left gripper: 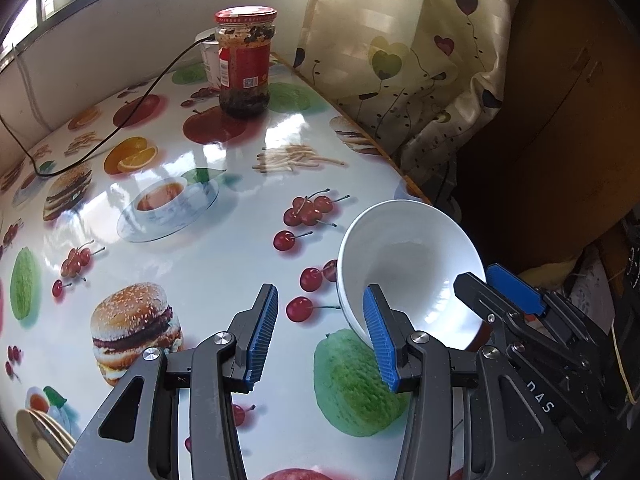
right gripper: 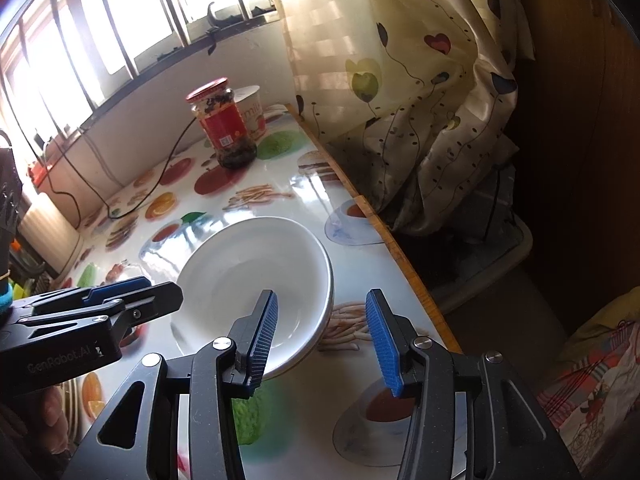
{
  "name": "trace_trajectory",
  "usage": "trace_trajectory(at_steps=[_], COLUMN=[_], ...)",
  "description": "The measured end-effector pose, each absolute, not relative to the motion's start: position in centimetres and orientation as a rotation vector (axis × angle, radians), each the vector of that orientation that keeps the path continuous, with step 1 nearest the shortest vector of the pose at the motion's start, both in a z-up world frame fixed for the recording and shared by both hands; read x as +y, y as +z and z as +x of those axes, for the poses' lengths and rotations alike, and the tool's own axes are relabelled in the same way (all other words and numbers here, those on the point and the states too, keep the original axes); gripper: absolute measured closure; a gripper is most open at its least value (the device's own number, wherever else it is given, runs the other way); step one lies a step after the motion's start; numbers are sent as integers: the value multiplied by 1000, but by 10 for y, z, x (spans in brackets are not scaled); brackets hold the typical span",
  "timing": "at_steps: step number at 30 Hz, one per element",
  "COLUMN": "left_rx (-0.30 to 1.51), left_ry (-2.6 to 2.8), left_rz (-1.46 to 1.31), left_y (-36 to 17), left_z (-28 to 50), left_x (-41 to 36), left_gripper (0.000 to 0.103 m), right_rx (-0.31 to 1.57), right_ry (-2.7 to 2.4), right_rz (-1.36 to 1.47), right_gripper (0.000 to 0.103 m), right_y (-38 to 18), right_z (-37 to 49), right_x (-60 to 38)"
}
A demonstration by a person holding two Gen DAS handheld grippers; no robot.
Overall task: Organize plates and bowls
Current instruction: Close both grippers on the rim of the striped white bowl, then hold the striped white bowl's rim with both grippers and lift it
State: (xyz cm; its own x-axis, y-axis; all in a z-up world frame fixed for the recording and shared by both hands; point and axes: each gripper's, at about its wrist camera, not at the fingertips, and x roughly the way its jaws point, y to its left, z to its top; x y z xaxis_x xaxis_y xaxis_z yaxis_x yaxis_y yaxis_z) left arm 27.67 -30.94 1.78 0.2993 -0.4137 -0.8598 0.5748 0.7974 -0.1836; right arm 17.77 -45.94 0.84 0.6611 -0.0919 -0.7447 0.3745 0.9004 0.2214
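Glossy oilcloth printed with burgers, cherries and fruit covers the surface (left gripper: 224, 240), which is seen from both wrist views; nearest the left wrist camera, the left claw (left gripper: 320, 336) is held spread, with nothing between its blue pads, its right finger lying against the outside of the white bowl (left gripper: 408, 264); the bowl is seen tilted near the surface's right edge, and whether it rests on the oilcloth cannot be told; the right claw (right gripper: 320, 336) is also spread wide, one finger being placed inside the bowl (right gripper: 256, 276) and the other outside its rim, so the wall is straddled but not pinched; a stack of plates (left gripper: 40, 432) is glimpsed at the lower left; farther back, a red-lidded jar (left gripper: 244, 64) is set upright, with a white cup (right gripper: 252, 112) just behind it; a black cable (left gripper: 120, 128) is trailed across the far side; a patterned curtain (right gripper: 420, 100) is hung to the right.
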Motion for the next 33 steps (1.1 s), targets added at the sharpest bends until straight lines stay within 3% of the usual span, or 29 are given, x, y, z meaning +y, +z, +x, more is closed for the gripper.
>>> trace_trajectory(at_steps=[4, 11, 33], left_rx=[1085, 1079, 1063], left_ry=[-653, -648, -672], left_rz=[183, 192, 209], left_y=[16, 14, 14], left_z=[277, 276, 273], left_x=[-313, -318, -325], left_gripper=[58, 72, 92], right_rx=[813, 823, 809], right_ry=[-275, -284, -257], right_rz=[372, 384, 374], right_gripper=[63, 75, 88], right_y=[7, 3, 4], right_z=[178, 181, 184], right_x=[-460, -465, -460])
